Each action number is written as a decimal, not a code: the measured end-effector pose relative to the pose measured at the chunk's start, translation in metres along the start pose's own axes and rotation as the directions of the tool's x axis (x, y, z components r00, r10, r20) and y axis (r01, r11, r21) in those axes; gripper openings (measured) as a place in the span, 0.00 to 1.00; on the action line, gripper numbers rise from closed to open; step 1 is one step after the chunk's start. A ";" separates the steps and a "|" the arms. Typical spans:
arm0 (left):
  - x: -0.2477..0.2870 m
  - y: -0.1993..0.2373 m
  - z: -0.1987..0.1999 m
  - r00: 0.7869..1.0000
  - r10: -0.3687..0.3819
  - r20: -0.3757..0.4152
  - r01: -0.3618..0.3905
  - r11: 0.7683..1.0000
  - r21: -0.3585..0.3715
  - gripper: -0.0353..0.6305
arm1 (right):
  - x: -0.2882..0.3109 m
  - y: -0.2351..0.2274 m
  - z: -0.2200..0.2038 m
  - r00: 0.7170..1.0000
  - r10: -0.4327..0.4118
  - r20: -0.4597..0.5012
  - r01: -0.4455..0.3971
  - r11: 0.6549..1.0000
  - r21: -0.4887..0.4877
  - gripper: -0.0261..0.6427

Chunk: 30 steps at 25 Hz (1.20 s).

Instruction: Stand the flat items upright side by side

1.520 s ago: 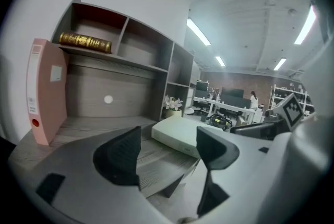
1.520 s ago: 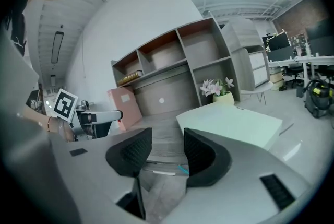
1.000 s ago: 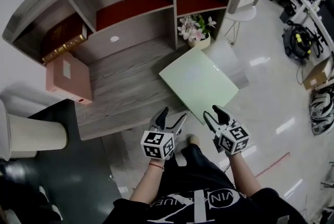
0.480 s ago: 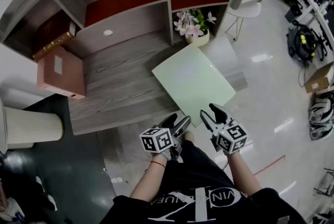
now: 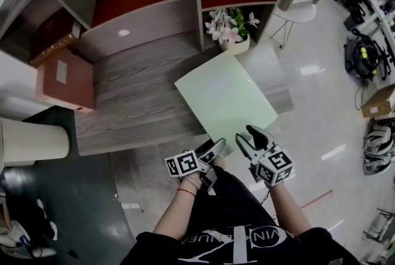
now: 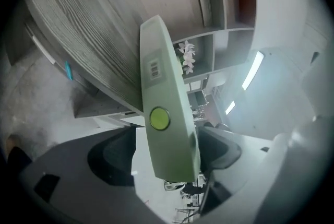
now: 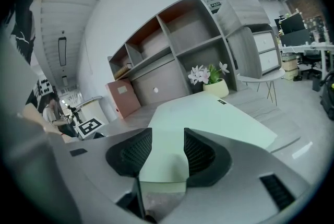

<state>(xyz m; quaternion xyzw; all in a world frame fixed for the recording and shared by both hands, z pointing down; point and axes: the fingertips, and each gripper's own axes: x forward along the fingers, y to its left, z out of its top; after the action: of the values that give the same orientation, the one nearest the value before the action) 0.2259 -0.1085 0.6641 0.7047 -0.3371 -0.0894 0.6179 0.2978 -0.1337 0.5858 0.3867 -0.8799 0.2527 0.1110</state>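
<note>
Since the left gripper [image 5: 213, 151] has rolled sideways and sunk, its jaws, just opened wider, stand spread with the near edge of the green folder [image 5: 225, 100] between them. The folder lies flat on the desk [image 5: 136, 103]. The right gripper [image 5: 249, 140], also spread, waits just beside. A pinch seems next.

Green folder's [image 5: 225, 97] label [image 6: 154, 68] too small to read; near edge behind right tongs [image 5: 244, 133].

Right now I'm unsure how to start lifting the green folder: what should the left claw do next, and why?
Probably close the left claw on the green folder: its jaws have just been opening, the folder's edge sits between them ungripped, and the folder lies flat on the desk.
</note>
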 end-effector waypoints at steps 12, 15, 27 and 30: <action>0.004 -0.004 -0.020 0.996 -0.067 0.050 0.072 0.992 -0.100 0.51 | 0.001 -0.008 -0.002 1.000 0.024 -0.008 -0.024 1.000 -0.006 0.34; 0.001 -0.007 -0.032 0.997 -0.062 0.053 0.068 0.992 -0.107 0.51 | 0.003 -0.007 -0.003 1.000 0.030 -0.009 -0.030 1.000 -0.001 0.34; -0.008 -0.004 -0.025 0.991 -0.087 0.106 0.097 0.991 -0.092 0.53 | -0.002 -0.008 0.004 1.000 0.016 -0.012 -0.016 1.000 -0.010 0.34; -0.010 0.002 -0.002 0.983 -0.090 0.162 0.107 0.989 -0.102 0.54 | -0.003 -0.006 0.009 1.000 0.011 0.000 -0.011 1.000 0.006 0.34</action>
<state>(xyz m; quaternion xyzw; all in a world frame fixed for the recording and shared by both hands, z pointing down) 0.2191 -0.1013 0.6633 0.6761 -0.3440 -0.1935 0.6221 0.3041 -0.1401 0.5792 0.3821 -0.8814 0.2557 0.1085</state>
